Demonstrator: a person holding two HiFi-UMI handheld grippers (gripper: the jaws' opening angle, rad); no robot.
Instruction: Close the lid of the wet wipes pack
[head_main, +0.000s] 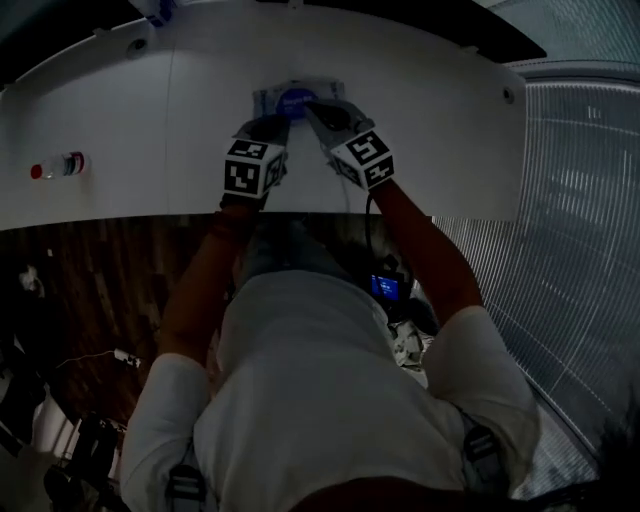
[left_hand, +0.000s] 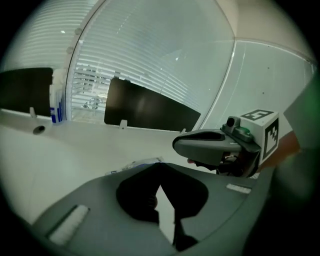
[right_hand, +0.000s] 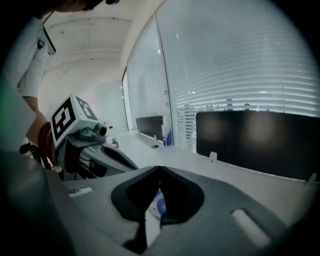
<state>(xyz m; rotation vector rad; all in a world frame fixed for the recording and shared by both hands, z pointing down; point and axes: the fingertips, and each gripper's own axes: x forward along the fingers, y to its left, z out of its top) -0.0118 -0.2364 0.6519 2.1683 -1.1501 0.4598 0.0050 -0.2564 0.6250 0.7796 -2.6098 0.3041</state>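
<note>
Two grippers are meeting over the wet wipes pack (head_main: 270, 97), which is lying flat on the white table (head_main: 130, 130) at the upper centre of the head view; its blue lid (head_main: 294, 102) is showing between the two sets of tips. The left gripper (head_main: 268, 126) is sitting at the pack's lower left edge; in its own view the jaws are pressed together and holding nothing, with only a thin wedge of pale table showing behind the tips. The right gripper (head_main: 318, 108) is reaching in from the right, right over the lid; its jaws are likewise clenched and empty, and the blue lid is peeking through the slit beneath them (whether they are touching it cannot be told). A small bottle (head_main: 60, 166) is lying well apart at the left edge of the table. A dark panel (left_hand: 150, 107) is standing along the table's far side; slatted window blinds (head_main: 580, 200) are filling the right of the head view; dark wooden floor (head_main: 90, 270) is showing at the lower left; the person's white shirt (head_main: 330, 400) is taking up the bottom.
</note>
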